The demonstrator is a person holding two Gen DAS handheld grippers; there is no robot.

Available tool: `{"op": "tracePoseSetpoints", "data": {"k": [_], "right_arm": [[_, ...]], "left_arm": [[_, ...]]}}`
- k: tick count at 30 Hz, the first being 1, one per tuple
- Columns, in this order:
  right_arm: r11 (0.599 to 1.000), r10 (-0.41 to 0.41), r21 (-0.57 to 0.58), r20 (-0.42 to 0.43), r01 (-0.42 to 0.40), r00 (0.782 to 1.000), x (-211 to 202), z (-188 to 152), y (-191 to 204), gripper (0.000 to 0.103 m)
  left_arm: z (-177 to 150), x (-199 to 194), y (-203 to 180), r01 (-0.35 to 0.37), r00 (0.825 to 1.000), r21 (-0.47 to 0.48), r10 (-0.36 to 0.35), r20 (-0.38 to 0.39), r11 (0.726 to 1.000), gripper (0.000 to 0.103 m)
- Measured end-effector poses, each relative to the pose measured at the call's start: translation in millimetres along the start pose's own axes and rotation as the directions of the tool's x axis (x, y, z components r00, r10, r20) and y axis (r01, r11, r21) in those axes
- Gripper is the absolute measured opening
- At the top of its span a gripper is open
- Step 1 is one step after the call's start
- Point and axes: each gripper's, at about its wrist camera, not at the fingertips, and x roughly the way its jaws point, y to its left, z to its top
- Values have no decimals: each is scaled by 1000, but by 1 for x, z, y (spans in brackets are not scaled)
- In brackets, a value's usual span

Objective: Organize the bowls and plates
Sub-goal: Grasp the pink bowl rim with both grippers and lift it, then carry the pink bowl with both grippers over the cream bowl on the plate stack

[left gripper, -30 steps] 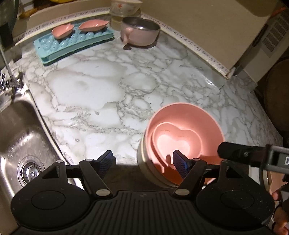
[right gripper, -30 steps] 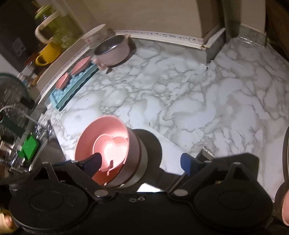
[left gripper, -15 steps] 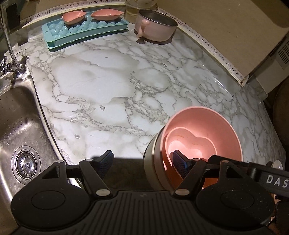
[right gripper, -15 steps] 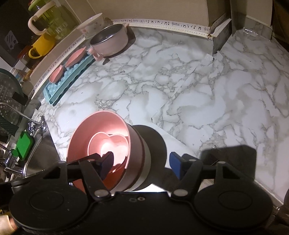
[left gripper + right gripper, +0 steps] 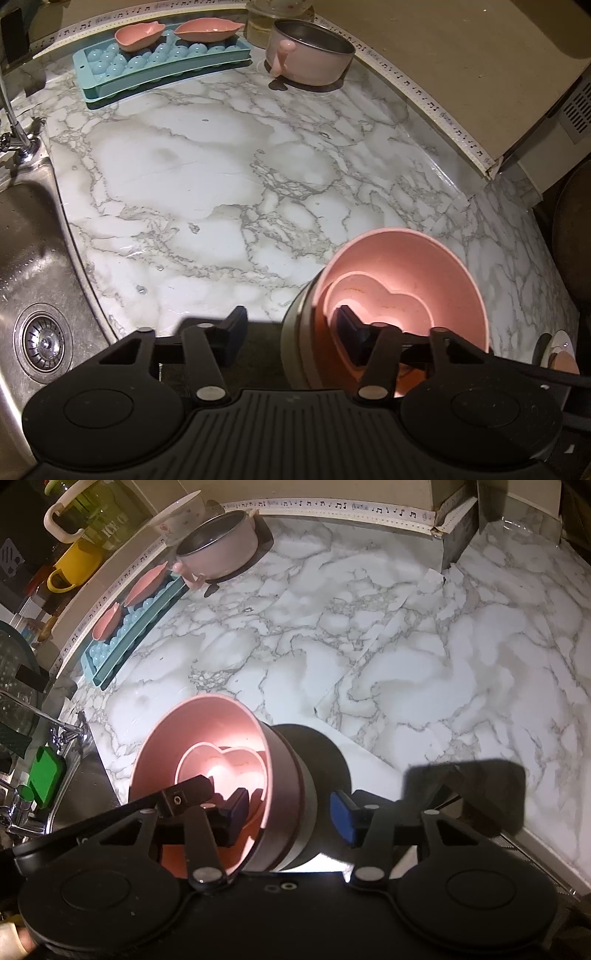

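Note:
A round pink bowl [image 5: 424, 266] sits nested in a pale outer bowl [image 5: 295, 362] at the counter's front edge, with a pink heart-shaped dish [image 5: 391, 306] inside it. My left gripper [image 5: 290, 332] straddles the stack's left wall, one finger outside and one inside. Its jaws are closing, with a gap still showing outside. My right gripper [image 5: 290, 812] straddles the right wall of the same pink bowl [image 5: 207, 731]. One finger is inside near the heart dish [image 5: 229, 764], the other outside. Its jaws are closing too, and the pads are not touching.
At the back stands a teal ice tray [image 5: 162, 70] bearing two pink leaf-shaped dishes [image 5: 138, 35]. Beside it is a pink pot [image 5: 310, 55]. The steel sink [image 5: 29, 258] and tap [image 5: 14, 129] lie left. A yellow mug [image 5: 74, 568] stands on the ledge.
Both grippers' jaws have narrowed around the bowl stack's walls. The right gripper has sunk closer, and its left finger now reaches inside the pink bowl.

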Motion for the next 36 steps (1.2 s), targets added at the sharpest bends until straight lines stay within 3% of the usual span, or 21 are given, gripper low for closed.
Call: {"op": "tracePoseSetpoints", "data": {"k": [6, 20, 29, 36], "right_arm": [[1000, 4, 7, -2, -4, 1000, -2, -3, 4, 36], [999, -49, 27, 48, 47, 998, -21, -6, -2, 28], [998, -65, 35, 111, 61, 992, -62, -5, -20, 28], [993, -95, 86, 165, 81, 982, -97, -5, -58, 27]], "left_arm": [[-3, -2, -5, 33, 999, 9, -32, -10, 999, 33], [-11, -14, -30, 34, 999, 77, -33, -19, 996, 32], [-12, -36, -81, 57, 998, 172, -58, -1, 983, 32], [-23, -37, -143, 95, 995, 264, -94, -16, 960, 32]]}}
